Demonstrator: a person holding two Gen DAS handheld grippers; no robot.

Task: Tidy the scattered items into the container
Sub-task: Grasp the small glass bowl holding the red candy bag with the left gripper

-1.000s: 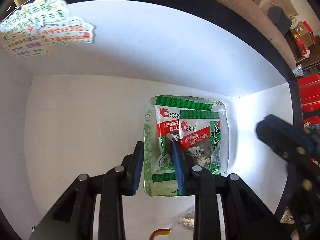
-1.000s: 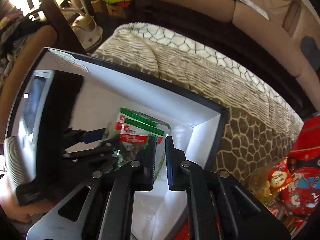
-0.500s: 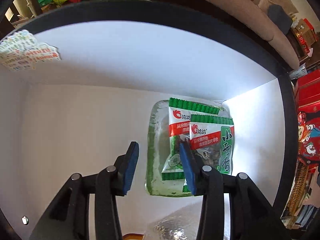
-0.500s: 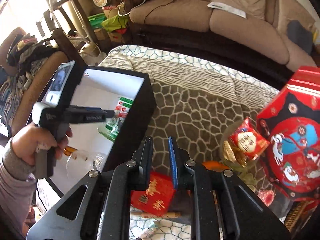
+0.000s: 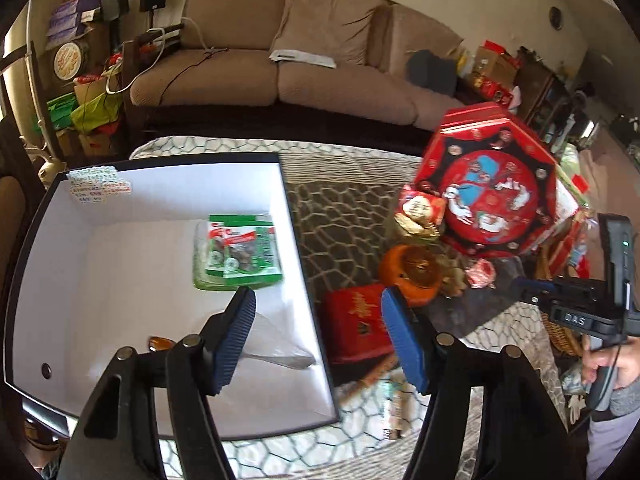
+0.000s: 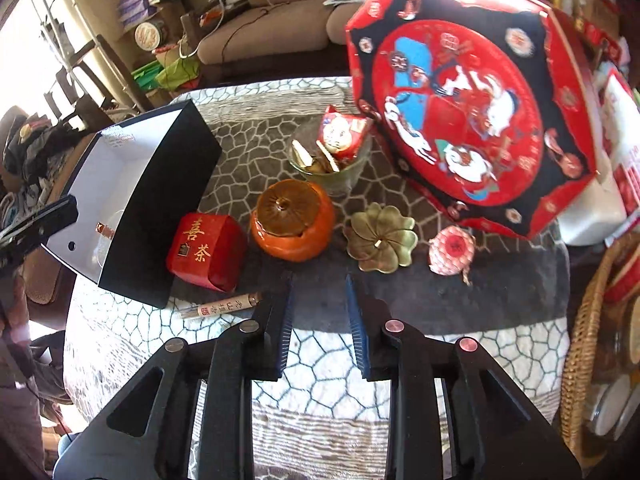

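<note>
The container is a black box with a white inside (image 5: pixel 120 272), also in the right wrist view (image 6: pixel 160 184). In it lie green snack packets (image 5: pixel 240 254) and a clear bag (image 5: pixel 276 344). My left gripper (image 5: pixel 318 332) is open and empty, raised above the box's right wall. My right gripper (image 6: pixel 318 326) is open and empty above the cloth, in front of the loose items: a red tea packet (image 6: pixel 206 246), an orange persimmon-shaped jar (image 6: pixel 294 220), a green flower-shaped dish (image 6: pixel 380 236), a small red-white pouch (image 6: pixel 452 250) and an incense tube (image 6: pixel 228 306).
A large red octagonal gift box (image 6: pixel 468 100) leans at the back right. A glass bowl of snacks (image 6: pixel 332 152) stands behind the jar. A wicker basket (image 6: pixel 592 340) is at the right edge. A sofa (image 5: pixel 280 68) is behind the table.
My left gripper pulled up and back out of the box and opened wider. My right gripper swung right from the box to the loose items and opened.
</note>
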